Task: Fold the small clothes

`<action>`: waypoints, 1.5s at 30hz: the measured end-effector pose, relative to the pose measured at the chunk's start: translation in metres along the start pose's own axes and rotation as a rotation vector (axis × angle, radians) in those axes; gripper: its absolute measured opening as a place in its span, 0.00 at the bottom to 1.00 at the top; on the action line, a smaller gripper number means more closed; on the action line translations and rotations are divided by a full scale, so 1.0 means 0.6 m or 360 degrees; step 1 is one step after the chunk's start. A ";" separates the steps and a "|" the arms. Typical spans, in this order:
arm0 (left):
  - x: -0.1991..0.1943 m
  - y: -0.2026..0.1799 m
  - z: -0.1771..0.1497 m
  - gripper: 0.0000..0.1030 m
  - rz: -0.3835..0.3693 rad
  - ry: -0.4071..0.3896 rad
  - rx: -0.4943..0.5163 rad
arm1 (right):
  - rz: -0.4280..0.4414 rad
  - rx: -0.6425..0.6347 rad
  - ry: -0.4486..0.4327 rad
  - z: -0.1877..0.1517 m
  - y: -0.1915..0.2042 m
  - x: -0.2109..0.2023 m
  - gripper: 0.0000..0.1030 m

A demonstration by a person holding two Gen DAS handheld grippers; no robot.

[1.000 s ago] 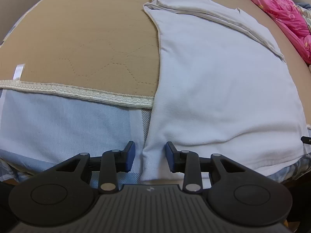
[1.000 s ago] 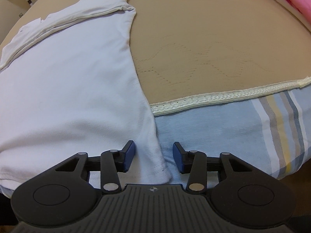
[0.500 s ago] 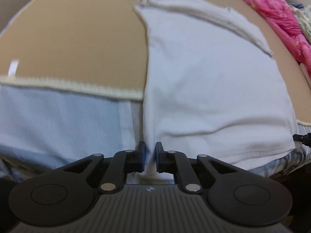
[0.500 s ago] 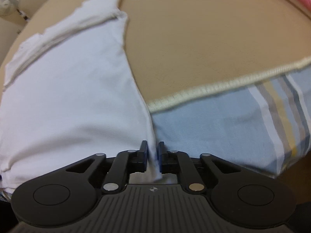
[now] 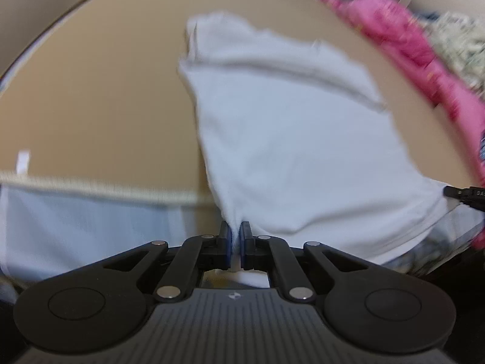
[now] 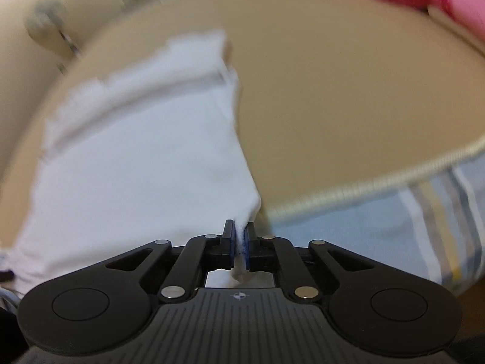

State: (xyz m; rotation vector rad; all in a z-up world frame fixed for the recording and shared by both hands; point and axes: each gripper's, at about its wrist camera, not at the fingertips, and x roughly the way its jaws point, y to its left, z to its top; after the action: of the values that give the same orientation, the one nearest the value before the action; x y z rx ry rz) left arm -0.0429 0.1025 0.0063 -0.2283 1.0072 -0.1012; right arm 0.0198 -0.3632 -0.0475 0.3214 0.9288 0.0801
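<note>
Across tan quilted mat [image 5: 100,97] on striped sheet [image 6: 379,236], pink bedding [image 5: 424,48] behind, both fingers pinching white garment [image 5: 297,151] corners.

I read this as a bedroom in a home. I'm looking down at a bed with a tan quilted cover [image 5: 100,97], cream lace trim [image 6: 379,182] along its edge, and a blue striped sheet [image 6: 394,236] beneath. Pink floral bedding [image 5: 424,51] is bunched at the far side.
</note>
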 end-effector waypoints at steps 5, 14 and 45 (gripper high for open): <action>-0.098 -0.001 0.016 0.04 -0.0106 -0.0214 0.0063 | 0.0256 0.0106 -0.0262 0.019 0.000 -0.099 0.05; -0.284 0.045 -0.020 0.04 -0.0343 -0.0368 0.0010 | 0.0595 0.0382 -0.0523 -0.045 -0.065 -0.245 0.04; 0.156 0.162 0.277 0.49 -0.0066 -0.0250 -0.0064 | 0.0074 -0.0210 -0.0149 0.266 -0.025 0.225 0.29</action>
State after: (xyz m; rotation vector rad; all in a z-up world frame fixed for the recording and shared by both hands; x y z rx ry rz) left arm 0.1457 0.2032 -0.0086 -0.2895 0.8489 -0.0993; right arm 0.2267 -0.3879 -0.0680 0.2223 0.8192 0.1670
